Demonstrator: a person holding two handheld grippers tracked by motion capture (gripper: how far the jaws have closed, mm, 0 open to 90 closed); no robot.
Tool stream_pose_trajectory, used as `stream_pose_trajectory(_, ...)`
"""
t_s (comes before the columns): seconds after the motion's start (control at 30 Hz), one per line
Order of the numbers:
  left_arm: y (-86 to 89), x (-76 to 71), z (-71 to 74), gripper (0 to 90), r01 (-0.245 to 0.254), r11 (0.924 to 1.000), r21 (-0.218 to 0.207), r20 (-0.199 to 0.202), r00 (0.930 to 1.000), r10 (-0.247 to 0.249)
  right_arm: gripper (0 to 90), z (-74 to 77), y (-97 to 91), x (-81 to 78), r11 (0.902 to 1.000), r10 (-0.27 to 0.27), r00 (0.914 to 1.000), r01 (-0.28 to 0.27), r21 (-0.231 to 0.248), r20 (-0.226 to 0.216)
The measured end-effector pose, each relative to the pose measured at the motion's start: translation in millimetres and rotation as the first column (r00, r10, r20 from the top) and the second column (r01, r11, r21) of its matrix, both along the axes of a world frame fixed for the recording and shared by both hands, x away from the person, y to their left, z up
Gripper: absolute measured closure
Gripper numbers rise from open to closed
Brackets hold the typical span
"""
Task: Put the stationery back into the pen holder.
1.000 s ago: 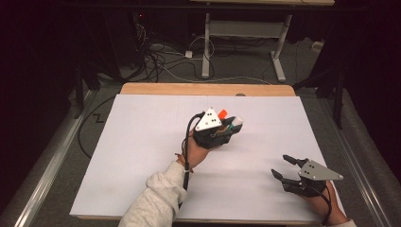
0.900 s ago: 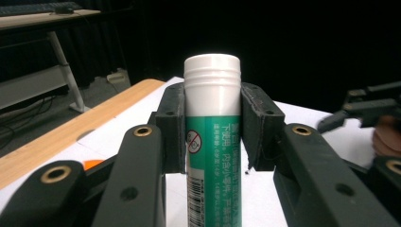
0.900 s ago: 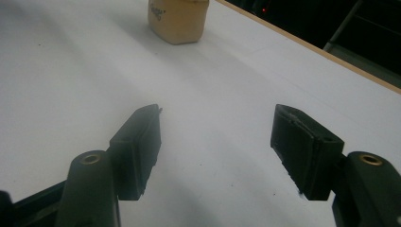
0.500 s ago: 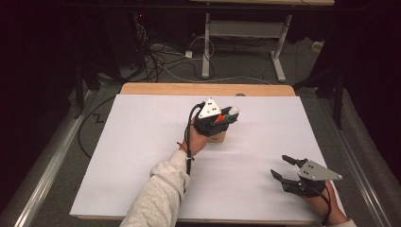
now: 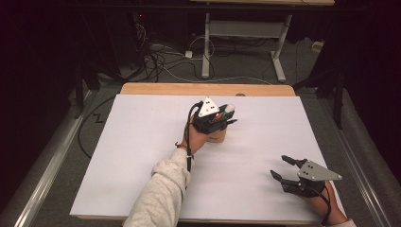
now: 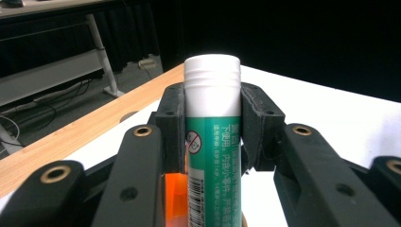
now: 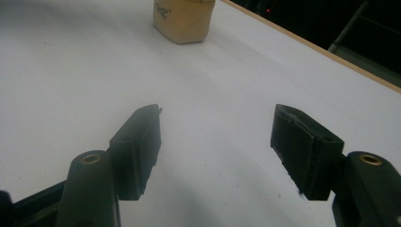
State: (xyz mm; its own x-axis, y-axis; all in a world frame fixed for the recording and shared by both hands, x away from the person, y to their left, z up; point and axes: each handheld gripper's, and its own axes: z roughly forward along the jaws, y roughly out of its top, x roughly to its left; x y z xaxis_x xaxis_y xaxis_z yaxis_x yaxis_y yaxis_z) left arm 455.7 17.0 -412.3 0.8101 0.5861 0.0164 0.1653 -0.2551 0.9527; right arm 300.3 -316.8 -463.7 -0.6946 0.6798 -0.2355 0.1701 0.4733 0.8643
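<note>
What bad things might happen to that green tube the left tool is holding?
The left tool pinches the green tube just below its white cap, so it might slip or swing if the grip loosens. It hangs over the tan block, so lowering it could bump that block. The right tool sits open and far off, probably too far to catch a drop.

I see a big white table top [image 5: 142, 156] with a wooden edge [image 5: 165, 89] at the far side. Behind it the room is very dark. A grey floor [image 5: 246, 66] has tangled cables [image 5: 161, 59] and a white table frame [image 5: 243, 28] standing on it.
</note>
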Motion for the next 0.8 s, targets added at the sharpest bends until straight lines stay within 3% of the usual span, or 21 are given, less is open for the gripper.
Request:
stream_pose_trajectory(0.4,-3.4,3.9,-8.2,62.4,-0.039,0.9992,0.012,-0.043,0.9983,0.039,35.0,-0.1,0.2,-0.5,1.0,0.007,1.0,-0.007,-0.004,-0.003)
stream_pose_trajectory(0.6,-2.4,1.2,-7.4,62.3,-0.055,0.9975,0.044,-0.036,0.9977,0.057,35.0,0.5,0.6,-0.7,1.0,0.008,1.0,-0.008,-0.003,0.001)
stream_pose_trajectory(0.8,-0.5,-1.6,-6.7,62.2,-0.061,0.9971,0.047,-0.032,0.9975,0.062,35.0,0.0,1.4,-0.8,1.0,0.008,1.0,-0.008,-0.004,-0.002)
